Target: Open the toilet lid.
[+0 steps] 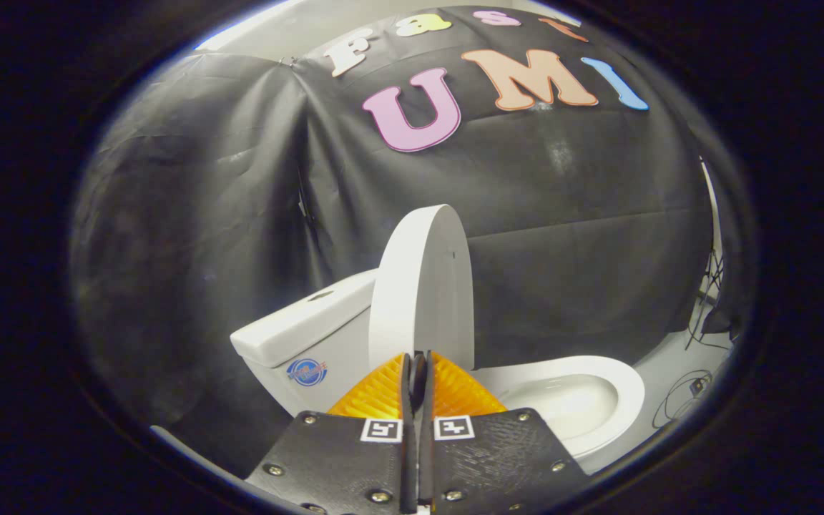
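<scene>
Just ahead of the fingers, the toilet lid (423, 286) stands raised, upright beside the tank (308, 332), bowl (569, 400) exposed; the gripper (418, 368) is pressed closed, holding nothing.

Staged booth, a recording set rather than a real bathroom. Black cloth wall (562, 236) hangs creased and sagging behind everything, pinned at the top, with a pale ceiling or panel visible above it. A white toilet (569, 400) stands alone on a light floor (677, 372), with its tank (297, 329) against the cloth, its lid (423, 286) raised upright and the bowl exposed. No tiles or plumbing fittings around it. Loose cables (684, 400) lie on the floor beside the bowl, and more wiring hangs at the cloth's edge beyond. The gripper (418, 372) sits low in front of the lid, fingers pressed together with nothing between them.
</scene>
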Demonstrator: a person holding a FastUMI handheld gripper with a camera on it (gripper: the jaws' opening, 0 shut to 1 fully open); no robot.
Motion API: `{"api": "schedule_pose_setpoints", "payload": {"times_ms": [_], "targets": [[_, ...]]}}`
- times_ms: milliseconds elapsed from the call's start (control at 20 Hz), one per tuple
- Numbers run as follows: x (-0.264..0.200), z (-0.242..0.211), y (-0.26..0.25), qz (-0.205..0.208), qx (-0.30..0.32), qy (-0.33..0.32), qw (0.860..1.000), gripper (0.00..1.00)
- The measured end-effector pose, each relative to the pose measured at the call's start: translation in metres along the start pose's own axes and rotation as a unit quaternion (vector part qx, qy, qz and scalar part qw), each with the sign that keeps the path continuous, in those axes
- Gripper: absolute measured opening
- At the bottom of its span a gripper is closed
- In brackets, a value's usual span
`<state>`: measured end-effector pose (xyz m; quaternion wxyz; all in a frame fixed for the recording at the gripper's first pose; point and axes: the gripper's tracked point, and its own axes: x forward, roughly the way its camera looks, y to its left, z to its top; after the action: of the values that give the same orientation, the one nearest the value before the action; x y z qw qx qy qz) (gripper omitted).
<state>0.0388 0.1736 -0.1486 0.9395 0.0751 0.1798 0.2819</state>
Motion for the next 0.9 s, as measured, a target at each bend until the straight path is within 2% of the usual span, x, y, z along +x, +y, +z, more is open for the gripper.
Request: {"api": "schedule_pose_setpoints", "payload": {"times_ms": [900], "targets": [[0.007,-0.004,0.029,0.016,-0.029,-0.006,0.999,0.03]]}}
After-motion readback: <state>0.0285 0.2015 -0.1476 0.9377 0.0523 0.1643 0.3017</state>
